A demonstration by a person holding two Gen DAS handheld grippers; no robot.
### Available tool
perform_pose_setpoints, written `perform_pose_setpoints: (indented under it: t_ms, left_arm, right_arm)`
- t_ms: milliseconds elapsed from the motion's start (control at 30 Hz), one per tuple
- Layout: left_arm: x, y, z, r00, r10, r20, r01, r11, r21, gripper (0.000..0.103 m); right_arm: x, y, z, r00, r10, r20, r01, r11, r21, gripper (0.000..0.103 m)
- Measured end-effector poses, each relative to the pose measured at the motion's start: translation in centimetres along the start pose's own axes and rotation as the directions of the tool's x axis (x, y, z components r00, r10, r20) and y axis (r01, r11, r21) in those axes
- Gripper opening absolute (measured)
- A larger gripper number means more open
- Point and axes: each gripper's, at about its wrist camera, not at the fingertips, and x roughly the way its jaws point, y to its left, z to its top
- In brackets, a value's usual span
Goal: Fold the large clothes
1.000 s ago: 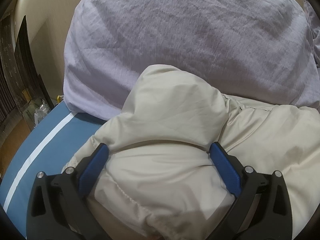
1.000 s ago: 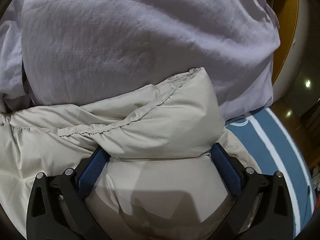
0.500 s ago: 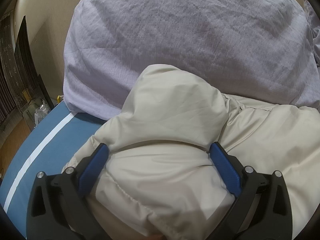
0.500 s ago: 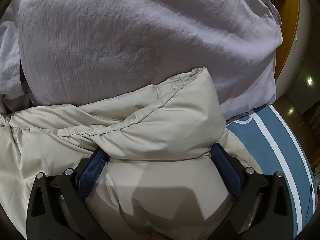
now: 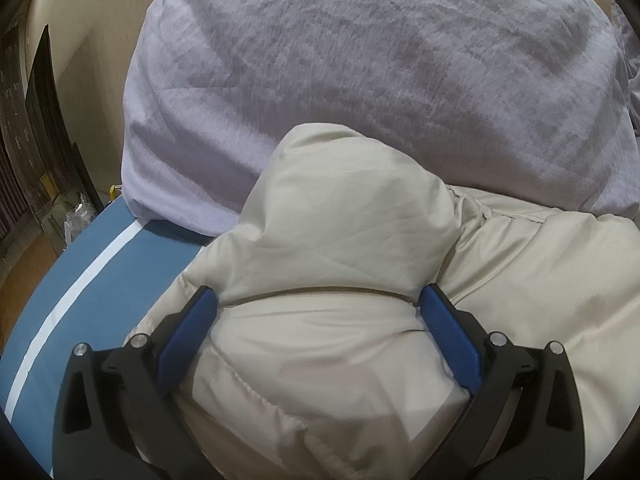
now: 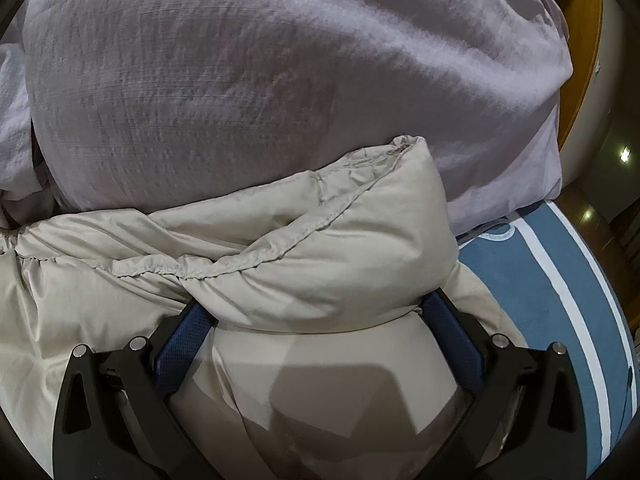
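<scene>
Gripping w/ both tools. L gripper (image 5: 318,304): blue fingers (image 5: 188,332) are set wide but pressed into a thick puffy corner of the beige padded jacket (image 5: 344,232); padding bulges fwd between them, so I read it as a bulk pinch. R gripper (image 6: 316,312): same config, its fingers (image 6: 182,340) clamp a thick fold w/ a stitched seam running across the jacket (image 6: 304,264).

Jacket location: lying on the blue bed sheet (image 5: 92,280) w/ white stripe, far edge touching the lilac pillow (image 5: 360,72). R view shows the same pillow (image 6: 280,80) behind the held fold, sheet (image 6: 560,280) to the right.

Step in hand, my est.: both near corners are secured, fold not yet completed. Next move calls for lifting both grips in sync, carrying the edge over the jacket body, keeping tension even so the slippery shell doesn't slide out. Pillow crowds the far side; little room there.

Count: 2 grippers, 4 fingers, 1 jacket, 1 sheet. Pillows: 1 per view; can't tell whether it's a single one across both.
</scene>
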Motion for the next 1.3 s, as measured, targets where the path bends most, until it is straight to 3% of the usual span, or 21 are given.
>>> perform_pose_setpoints:
  t_ms: [100,200,333,500,667,800,867,967,1067,1133,1167,1233,1300]
  left_arm:
    - [-0.2,0.2,0.0,1.0,-0.009,-0.005,0.009,1.0,0.016,0.101]
    - [-2.0,1.0,-0.2,0.998,-0.033,-0.048,0.036,0.996,0.078,0.101]
    - [-5.8,4.1,-1.2,0.993,-0.107,-0.049,0.109,0.994,0.027,0.101]
    - [-8.9,8.8,-3.5,0.981,-0.164,-0.105,0.157,0.985,-0.075,0.101]
    - [-9.4,11.3,-6.3,0.968,-0.197,-0.154,0.175,0.973,-0.148,0.101]
    - [-9.1,11.8,-7.4,0.955,-0.237,-0.179,0.195,0.955,-0.223,0.101]
    - [-8.8,11.7,-7.5,0.942,-0.283,-0.18,0.23,0.936,-0.265,0.101]
    - [-8.4,11.2,-7.4,0.931,-0.326,-0.163,0.264,0.911,-0.316,0.101]
    - [-7.3,9.9,-6.8,0.937,-0.297,-0.184,0.237,0.928,-0.288,0.101]
    - [-6.6,9.5,-6.8,0.937,-0.293,-0.188,0.23,0.927,-0.297,0.097]
    - [-6.3,9.5,-6.9,0.934,-0.305,-0.187,0.238,0.92,-0.312,0.08]
    - [-5.9,9.7,-7.0,0.929,-0.325,-0.178,0.249,0.904,-0.348,0.069]
    - [-6.4,10.2,-7.0,0.928,-0.344,-0.145,0.268,0.885,-0.38,0.051]
  right_arm:
    - [-0.3,-0.2,-0.1,1.0,0.011,-0.01,-0.011,1.0,-0.004,0.102]
    - [-2.8,-1.8,-0.9,0.996,0.087,-0.036,-0.087,0.996,-0.011,0.102]
    - [-7.7,-6.8,-3.1,0.985,0.173,0.012,-0.174,0.982,0.079,0.102]
    - [-9.6,-12.6,-6.4,0.972,0.235,-0.019,-0.224,0.945,0.238,0.102]
    - [-7.9,-15.5,-9.9,0.928,0.359,-0.098,-0.3,0.879,0.37,0.096]
    - [-6.6,-16.1,-11.7,0.861,0.5,-0.093,-0.4,0.78,0.482,0.088]
    - [-6.7,-15.7,-11.6,0.841,0.535,-0.08,-0.438,0.76,0.48,0.084]
    - [-6.8,-14.4,-11.2,0.832,0.55,-0.077,-0.464,0.765,0.447,0.082]
    - [-6.4,-13.3,-11.1,0.834,0.545,-0.09,-0.459,0.774,0.435,0.068]
    - [-6.3,-13.0,-11.0,0.836,0.543,-0.078,-0.46,0.772,0.438,0.057]
    - [-6.4,-12.9,-11.1,0.838,0.542,-0.069,-0.462,0.77,0.441,0.051]
    - [-6.7,-12.9,-11.0,0.835,0.548,-0.051,-0.475,0.764,0.437,0.041]
    - [-7.4,-12.8,-11.0,0.831,0.556,-0.031,-0.493,0.76,0.424,0.032]
